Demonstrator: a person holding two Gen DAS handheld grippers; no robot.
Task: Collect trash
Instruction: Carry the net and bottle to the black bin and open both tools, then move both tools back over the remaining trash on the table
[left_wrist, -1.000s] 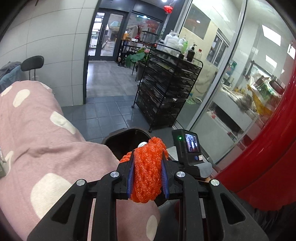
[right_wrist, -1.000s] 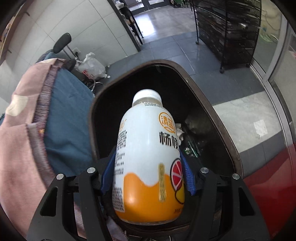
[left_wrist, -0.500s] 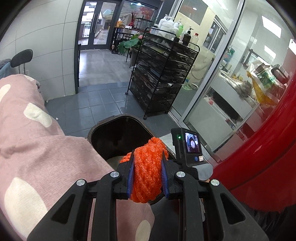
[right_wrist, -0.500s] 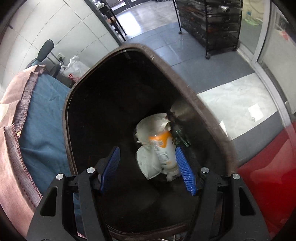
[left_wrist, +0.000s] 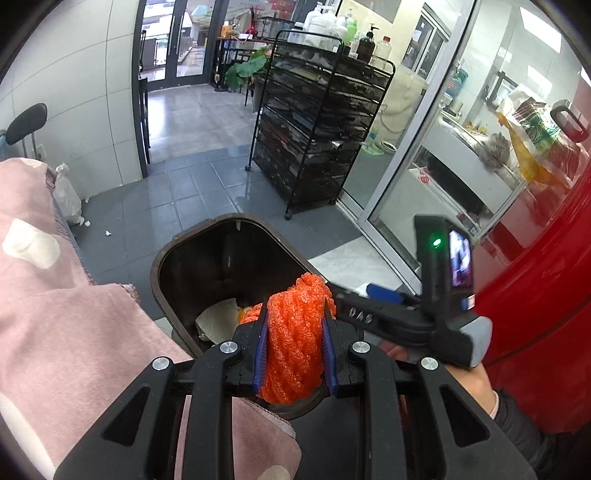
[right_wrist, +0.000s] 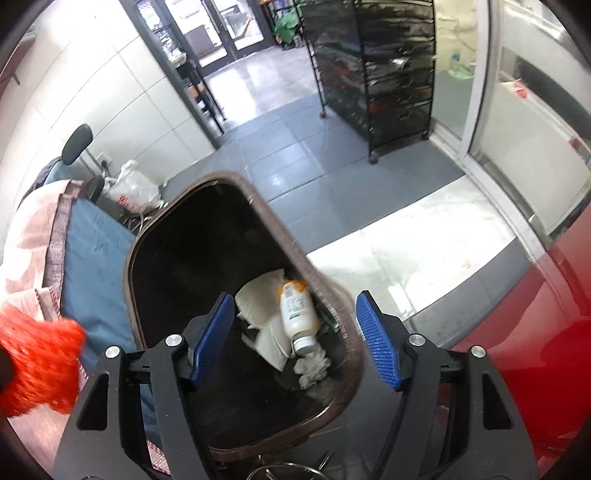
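My left gripper (left_wrist: 294, 343) is shut on a wad of orange foam netting (left_wrist: 293, 332) and holds it above the near rim of a dark brown trash bin (left_wrist: 166, 258). The netting also shows at the left edge of the right wrist view (right_wrist: 35, 363). My right gripper (right_wrist: 295, 341) is open and empty above the bin (right_wrist: 258, 206). A white and orange drink bottle (right_wrist: 297, 314) lies at the bin's bottom, among crumpled white paper (right_wrist: 260, 302). The right gripper's body (left_wrist: 402, 317) shows in the left wrist view, right of the netting.
A pink cloth with white spots (left_wrist: 55, 314) covers a surface left of the bin. A red curved panel (right_wrist: 535, 350) stands to the right. A black wire rack on wheels (left_wrist: 317, 122) and a glass partition (left_wrist: 424, 155) stand beyond on grey floor tiles.
My right gripper opened and the bottle dropped into the bin, where it now lies. My left gripper moved over the bin's rim with the netting still held.
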